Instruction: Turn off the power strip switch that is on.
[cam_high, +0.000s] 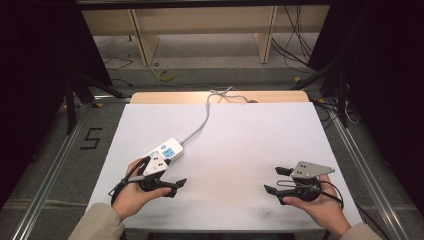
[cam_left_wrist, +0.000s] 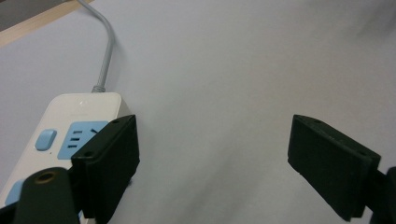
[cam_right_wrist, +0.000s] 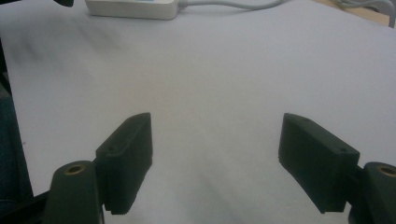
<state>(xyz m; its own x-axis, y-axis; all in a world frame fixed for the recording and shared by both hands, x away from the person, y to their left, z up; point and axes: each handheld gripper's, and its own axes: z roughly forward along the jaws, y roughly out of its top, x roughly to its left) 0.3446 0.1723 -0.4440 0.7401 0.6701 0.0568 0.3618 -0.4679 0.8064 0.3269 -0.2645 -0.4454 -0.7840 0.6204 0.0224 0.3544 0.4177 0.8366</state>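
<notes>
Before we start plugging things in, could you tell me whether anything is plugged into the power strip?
Cannot tell fully: the power strip has one blue socket visibly empty, but the left gripper hides the rest.

Power strip (cam_left_wrist: 70, 135) lower end hidden behind left jaw, cut off at frame's lower left; socket markings blurred.

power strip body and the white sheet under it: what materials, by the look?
Power strip: likely moulded plastic, smooth white with a slight sheen, rounded corners, blue socket faces. White sheet: matte, faint ripples in the gripper views, so probably paper or thin cloth; can't settle which.
</notes>
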